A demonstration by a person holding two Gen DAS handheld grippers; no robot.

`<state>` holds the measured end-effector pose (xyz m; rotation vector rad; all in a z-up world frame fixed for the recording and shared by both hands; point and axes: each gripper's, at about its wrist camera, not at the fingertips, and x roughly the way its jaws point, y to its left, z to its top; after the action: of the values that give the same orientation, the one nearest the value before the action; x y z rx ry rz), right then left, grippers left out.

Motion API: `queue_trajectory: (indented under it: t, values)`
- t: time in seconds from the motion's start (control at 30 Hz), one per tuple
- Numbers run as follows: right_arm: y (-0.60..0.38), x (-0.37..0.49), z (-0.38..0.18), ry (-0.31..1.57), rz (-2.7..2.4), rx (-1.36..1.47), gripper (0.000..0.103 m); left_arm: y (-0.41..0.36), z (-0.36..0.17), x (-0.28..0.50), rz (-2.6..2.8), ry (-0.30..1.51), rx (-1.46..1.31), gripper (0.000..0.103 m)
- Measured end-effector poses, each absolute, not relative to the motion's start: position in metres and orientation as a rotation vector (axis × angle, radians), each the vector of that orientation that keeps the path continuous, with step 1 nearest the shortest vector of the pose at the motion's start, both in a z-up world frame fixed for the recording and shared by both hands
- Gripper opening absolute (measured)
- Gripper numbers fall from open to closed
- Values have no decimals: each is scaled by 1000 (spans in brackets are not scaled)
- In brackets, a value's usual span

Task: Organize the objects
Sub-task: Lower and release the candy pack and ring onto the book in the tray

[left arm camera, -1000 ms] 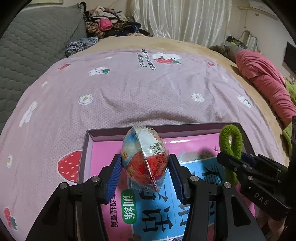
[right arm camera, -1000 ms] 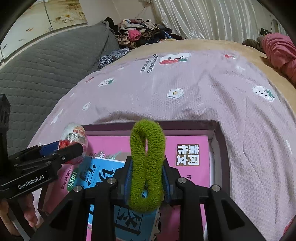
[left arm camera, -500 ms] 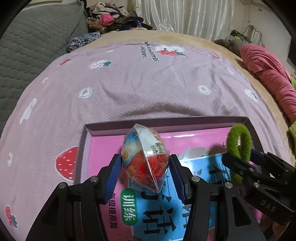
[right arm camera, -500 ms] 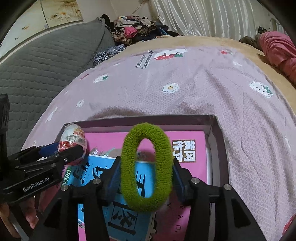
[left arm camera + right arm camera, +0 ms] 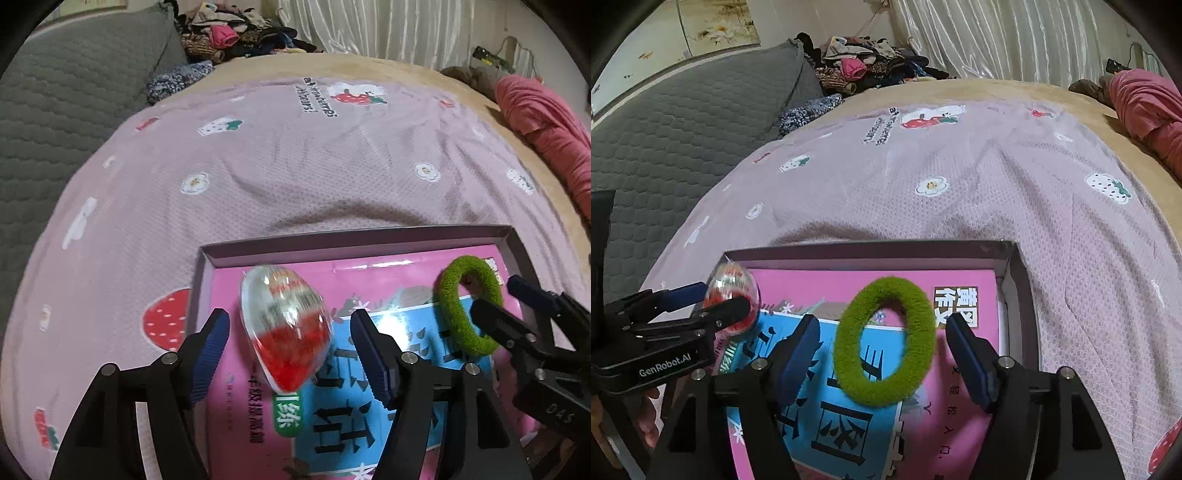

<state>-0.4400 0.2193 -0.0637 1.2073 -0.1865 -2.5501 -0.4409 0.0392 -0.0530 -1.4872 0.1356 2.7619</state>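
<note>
Both tools have just spread their jaws since the earlier frames: the left tool [image 5: 290, 332] stands apart around one clear plastic egg [image 5: 284, 328], pads off it, and the right tool [image 5: 882, 343] stands apart around one green hair tie [image 5: 884, 341]. Both things are blurred above two workbooks [image 5: 849, 424] in one shallow box [image 5: 354, 243] on the bed.
</note>
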Motion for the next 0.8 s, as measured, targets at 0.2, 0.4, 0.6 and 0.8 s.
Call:
queue_trajectory:
  t: [0.2,0.4,0.6,0.8]
  values:
    - [223,-434,-49,-201,-2579,1178,84,37,-39,-436,2764,137,-1487,79]
    - [234,-424,-31,-255,-2607,1123,95,33,-14,-421,2810,151,-1409,93]
    - [232,-406,-5,-257,-2597,1032,101,18,10,-404,2789,41,-1382,94]
    - [220,-377,22,-111,-2690,962,102,11,29,-379,2817,8,-1335,94]
